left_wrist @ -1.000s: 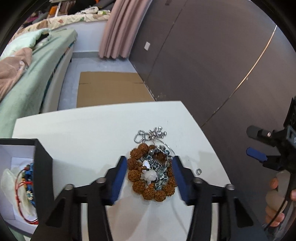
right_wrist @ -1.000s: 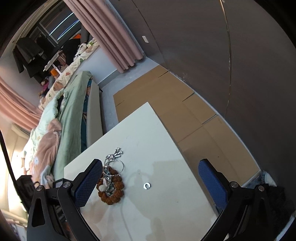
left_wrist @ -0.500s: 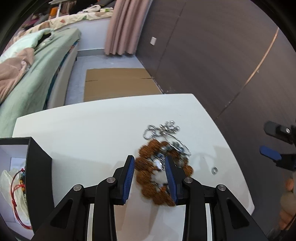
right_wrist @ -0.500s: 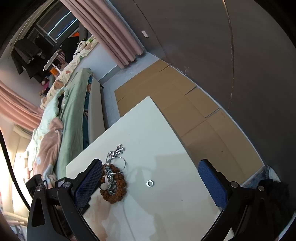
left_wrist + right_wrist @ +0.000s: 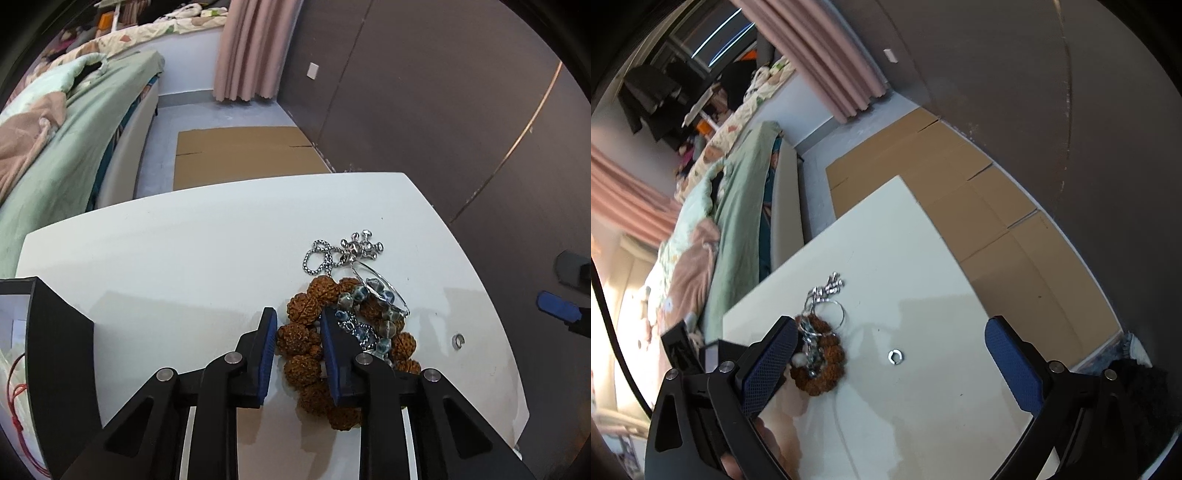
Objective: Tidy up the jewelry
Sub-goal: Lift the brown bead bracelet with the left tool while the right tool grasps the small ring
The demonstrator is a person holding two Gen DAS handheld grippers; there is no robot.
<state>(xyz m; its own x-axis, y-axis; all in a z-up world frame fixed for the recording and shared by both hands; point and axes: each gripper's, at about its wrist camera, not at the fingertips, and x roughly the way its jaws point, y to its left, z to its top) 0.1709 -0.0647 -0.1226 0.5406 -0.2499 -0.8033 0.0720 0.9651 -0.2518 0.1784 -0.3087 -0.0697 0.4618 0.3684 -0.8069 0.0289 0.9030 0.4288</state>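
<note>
Step in hand, as judged: picking the jewelry off the white surface (image 5: 184, 258) for transfer to the black box (image 5: 55, 350) at the left claw's 9 o'clock.

Left claw (image 5: 297, 354): its jaws have just been closing and now stand narrow around one side of the brown bead bracelet (image 5: 306, 339). Several beads lie between the pads. Whether both pads press firmly cannot be told. The rest of the bracelet lies outside, at the claw's 3 o'clock.

A blue bead string (image 5: 369, 314) and a silver chain (image 5: 332, 254) lie tangled over the bracelet, toward 1 o'clock.

Right claw (image 5: 890, 373): wide open, holding nothing. It hovers above the surface, and a small silver ring (image 5: 896, 357) lies between its fingers.

Next move, as judged: finish the closure, then lift slowly. The tangled pieces may drag along or drop.
</note>
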